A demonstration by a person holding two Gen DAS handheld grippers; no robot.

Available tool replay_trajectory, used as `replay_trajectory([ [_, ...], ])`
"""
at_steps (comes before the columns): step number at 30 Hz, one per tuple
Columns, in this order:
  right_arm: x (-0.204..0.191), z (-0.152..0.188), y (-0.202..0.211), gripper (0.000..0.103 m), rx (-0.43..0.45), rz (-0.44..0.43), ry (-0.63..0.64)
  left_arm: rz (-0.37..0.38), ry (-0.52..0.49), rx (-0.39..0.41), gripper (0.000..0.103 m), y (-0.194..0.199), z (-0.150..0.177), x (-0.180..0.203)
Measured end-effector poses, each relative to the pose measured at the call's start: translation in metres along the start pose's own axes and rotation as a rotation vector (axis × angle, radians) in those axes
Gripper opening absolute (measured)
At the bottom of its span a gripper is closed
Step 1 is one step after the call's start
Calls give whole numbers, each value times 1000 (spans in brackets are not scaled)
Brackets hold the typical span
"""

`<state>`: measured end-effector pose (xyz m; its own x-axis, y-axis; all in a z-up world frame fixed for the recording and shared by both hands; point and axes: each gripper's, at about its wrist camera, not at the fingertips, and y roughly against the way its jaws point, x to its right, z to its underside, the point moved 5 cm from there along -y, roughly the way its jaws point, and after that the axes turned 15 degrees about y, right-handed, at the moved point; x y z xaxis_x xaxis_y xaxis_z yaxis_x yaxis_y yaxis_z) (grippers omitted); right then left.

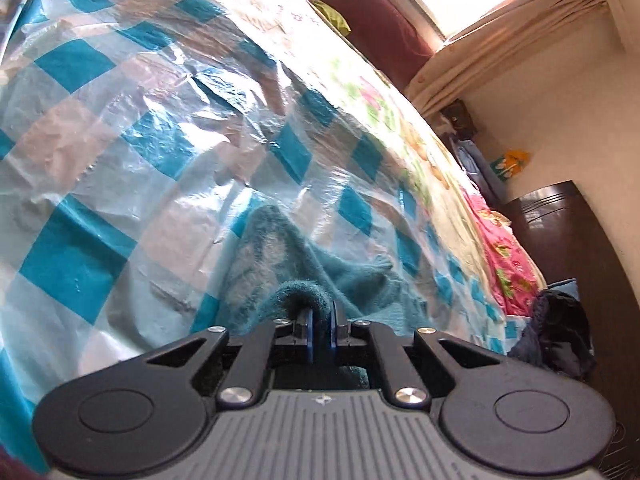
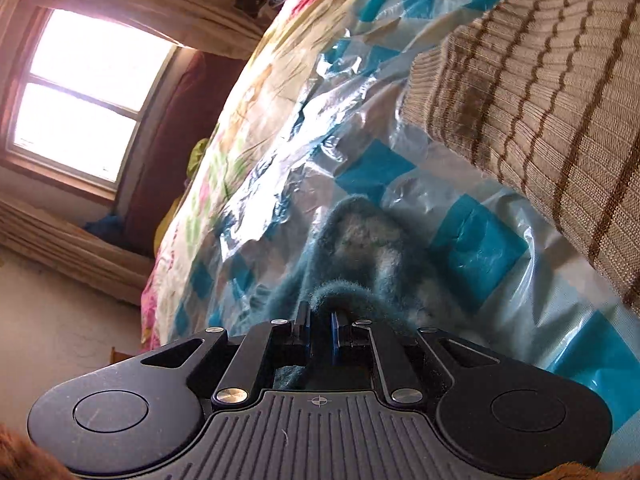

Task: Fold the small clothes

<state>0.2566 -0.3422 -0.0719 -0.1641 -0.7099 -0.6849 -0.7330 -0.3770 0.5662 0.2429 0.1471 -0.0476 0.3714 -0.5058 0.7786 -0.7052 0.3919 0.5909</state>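
Observation:
A small fuzzy teal garment (image 1: 288, 256) lies on a blue-and-white checked plastic sheet (image 1: 120, 128) spread over a bed. My left gripper (image 1: 321, 312) is shut on a bunched edge of the teal garment. In the right wrist view the same teal garment (image 2: 360, 248) lies ahead, and my right gripper (image 2: 320, 316) is shut on another bunched edge of it. Both grippers hold their edges a little above the sheet. The rest of the garment trails down onto the plastic.
A beige knit garment with brown stripes (image 2: 540, 92) lies on the sheet at the right. A floral bedspread (image 1: 504, 248) lies under the plastic. Dark clothes (image 1: 560, 332) hang at the bed's edge by a dark wooden cabinet (image 1: 568, 240). A window (image 2: 80, 96) with curtains is behind.

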Motion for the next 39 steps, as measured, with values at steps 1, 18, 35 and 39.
replay_trajectory([
  [1,5,1,-5,12,0,-16,-20,-7,1,3,13,-3,0,-2],
  [18,-24,-13,32,51,87,-46,255,5,-71,217,45,46,-8,26],
  [35,-48,15,-2,47,-20,213,731,-316,-594,204,49,-15,31,41],
  [39,-53,23,-1,47,-9,243,812,-351,-686,234,49,-18,39,44],
])
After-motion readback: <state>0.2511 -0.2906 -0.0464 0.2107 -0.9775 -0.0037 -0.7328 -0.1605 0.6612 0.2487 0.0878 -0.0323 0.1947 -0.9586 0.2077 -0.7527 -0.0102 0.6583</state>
